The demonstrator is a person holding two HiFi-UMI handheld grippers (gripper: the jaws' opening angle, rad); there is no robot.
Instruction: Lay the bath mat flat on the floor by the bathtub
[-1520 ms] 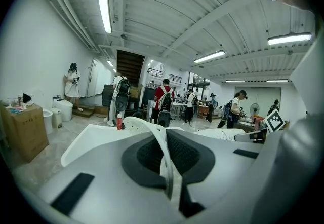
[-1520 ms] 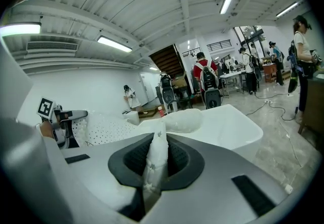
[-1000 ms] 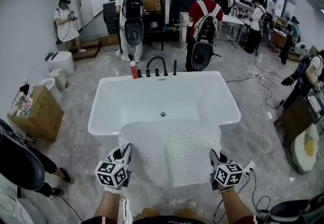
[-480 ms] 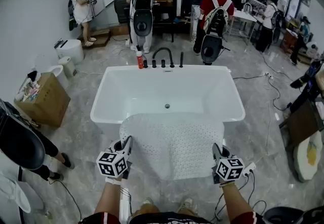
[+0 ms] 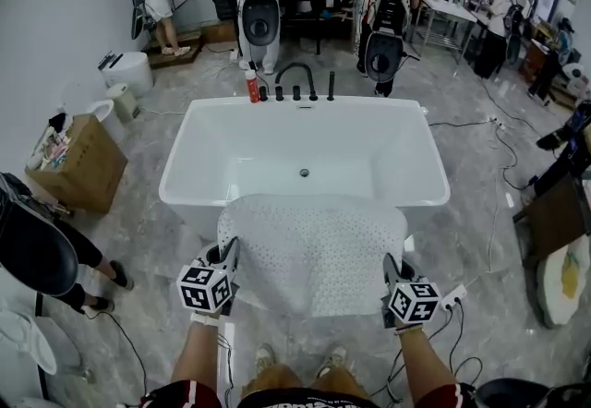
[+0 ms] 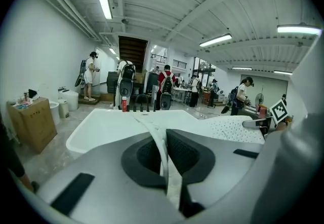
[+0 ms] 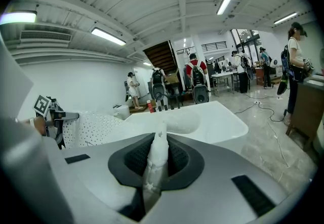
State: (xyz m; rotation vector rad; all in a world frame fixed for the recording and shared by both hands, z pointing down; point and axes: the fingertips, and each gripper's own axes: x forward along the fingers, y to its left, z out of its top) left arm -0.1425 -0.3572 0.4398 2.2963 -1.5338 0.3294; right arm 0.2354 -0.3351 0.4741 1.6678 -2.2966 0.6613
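Observation:
A white bath mat [image 5: 312,252] dotted with small holes hangs stretched between my two grippers, its far edge draped over the near rim of the white bathtub [image 5: 194,150]. My left gripper [image 5: 228,257] is shut on the mat's near left corner; the pinched mat edge [image 6: 163,148] runs between its jaws. On the near right corner my right gripper [image 5: 388,268] is shut too, with a bunched fold of mat [image 7: 156,159] clamped in its jaws. The mat's dotted surface [image 6: 233,127] shows beside the tub [image 6: 106,129] in the left gripper view.
Black taps [image 5: 295,83] and a red bottle [image 5: 251,86] stand at the tub's far end. A cardboard box [image 5: 78,163] sits left of the tub. Cables and a socket strip [image 5: 454,297] lie on the marble floor at right. Several people with backpacks stand beyond the tub.
The view has shifted back and down: my feet show on the floor now. Both grippers still hold the mat's near corners, and more of the mat hangs off the tub's near rim.

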